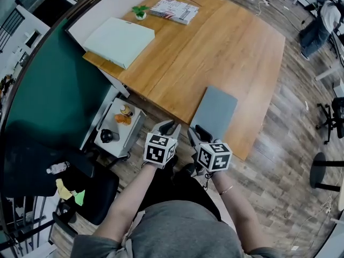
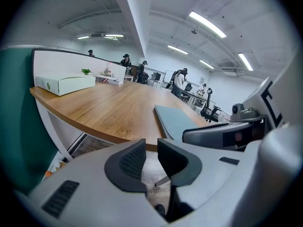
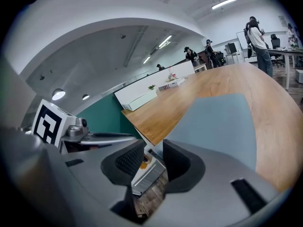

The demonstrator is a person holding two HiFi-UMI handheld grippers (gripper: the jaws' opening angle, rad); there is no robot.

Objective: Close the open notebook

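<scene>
A grey-blue notebook (image 1: pixel 215 113) lies flat with its cover shut at the near edge of the wooden table (image 1: pixel 215 47). It also shows in the left gripper view, notebook (image 2: pixel 177 119), and in the right gripper view, notebook (image 3: pixel 222 122). My left gripper (image 1: pixel 171 127) hovers just off the table's near edge, left of the notebook. Its jaws stand a little apart with nothing between them (image 2: pixel 151 148). My right gripper (image 1: pixel 197 133) is beside it, at the notebook's near corner, open and empty (image 3: pixel 154 152).
A pale green box (image 1: pixel 119 41), a small plant (image 1: pixel 140 12) and a printed book (image 1: pixel 174 10) sit at the table's far end. A low white cabinet (image 1: pixel 110 138) with fruit on it stands under the left edge, by a green partition (image 1: pixel 48 90) and a black chair (image 1: pixel 80 181).
</scene>
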